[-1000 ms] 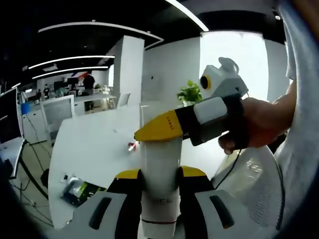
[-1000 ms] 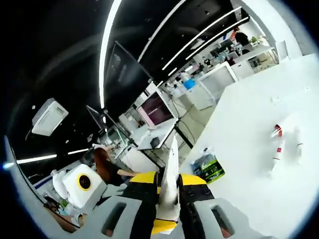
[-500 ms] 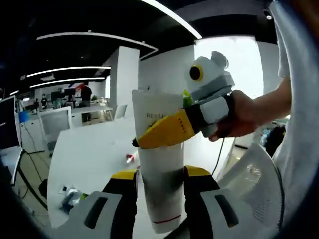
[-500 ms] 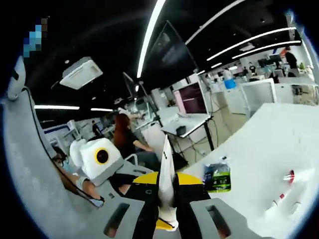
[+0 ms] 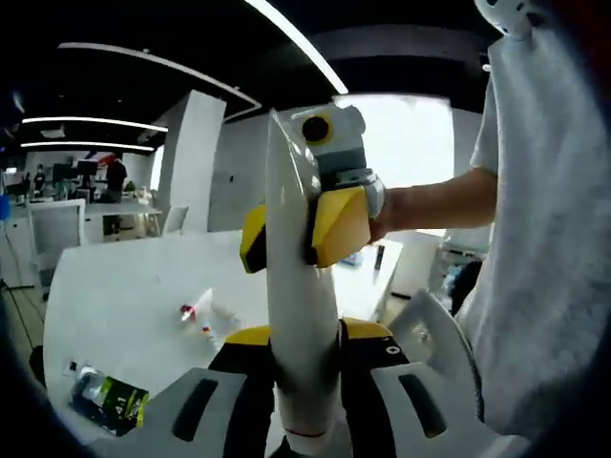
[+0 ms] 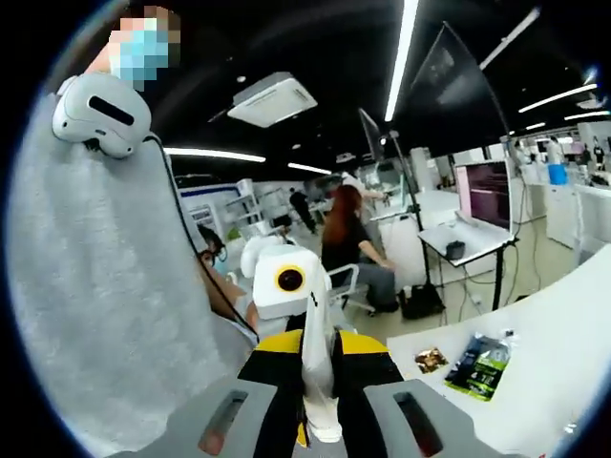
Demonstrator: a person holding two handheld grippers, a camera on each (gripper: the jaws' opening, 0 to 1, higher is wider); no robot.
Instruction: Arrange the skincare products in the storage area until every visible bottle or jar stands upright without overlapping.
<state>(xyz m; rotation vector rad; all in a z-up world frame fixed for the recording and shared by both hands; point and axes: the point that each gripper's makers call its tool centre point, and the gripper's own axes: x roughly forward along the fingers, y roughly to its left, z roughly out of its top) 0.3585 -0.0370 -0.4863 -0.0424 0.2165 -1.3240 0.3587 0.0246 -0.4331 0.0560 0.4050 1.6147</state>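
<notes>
A white skincare tube (image 5: 298,286) is held up in the air, seen edge-on, its crimped end pointing up. My left gripper (image 5: 296,355) is shut on its lower part. My right gripper (image 5: 292,235) comes in from the right, its yellow jaws shut on the tube's upper part. In the right gripper view the same tube (image 6: 317,355) stands thin between the shut jaws of the right gripper (image 6: 317,374), with the left gripper (image 6: 284,284) just behind it. A red-capped tube (image 5: 196,307) and a small white bottle (image 5: 225,316) lie flat on the white table (image 5: 115,286).
A green and black packet (image 5: 108,394) lies near the table's front edge, and the same packet (image 6: 481,362) sits beside a small sachet (image 6: 431,360). The person's grey shirt (image 5: 544,239) is close on the right. A person (image 6: 349,239) sits behind, among desks and monitors.
The tube has turned from broad face to edge-on in the left gripper view. Both hands have swung round with it, and the right gripper now clamps it end-on instead of from the side.
</notes>
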